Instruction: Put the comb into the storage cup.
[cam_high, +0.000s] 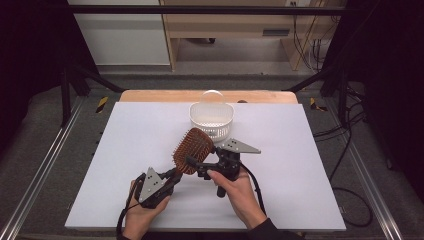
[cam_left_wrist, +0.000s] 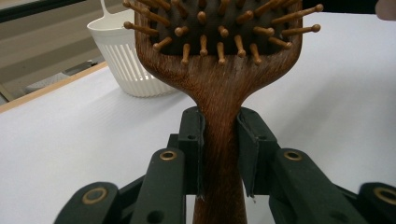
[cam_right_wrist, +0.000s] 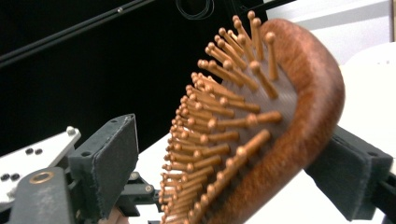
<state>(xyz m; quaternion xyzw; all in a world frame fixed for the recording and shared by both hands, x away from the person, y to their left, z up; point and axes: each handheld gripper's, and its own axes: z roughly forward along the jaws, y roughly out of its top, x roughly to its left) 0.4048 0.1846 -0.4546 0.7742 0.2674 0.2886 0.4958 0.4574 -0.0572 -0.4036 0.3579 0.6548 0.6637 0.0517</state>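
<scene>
In the high view, a wooden paddle hairbrush (cam_high: 193, 146) is held above the white table (cam_high: 125, 150), its handle clamped by the left gripper (cam_high: 172, 176) and its head flanked by the right gripper (cam_high: 196, 168). A white slotted basket (cam_high: 212, 119) is seen just beyond the brush head.

In the left gripper view, the brush handle is pinched firmly between both jaws, bristles facing the camera.

In the right gripper view, the brush head is set between the spread jaws; one pad (cam_right_wrist: 348, 179) is laid against the wooden back, the other pad (cam_right_wrist: 112, 161) is kept clear of the bristles.
</scene>
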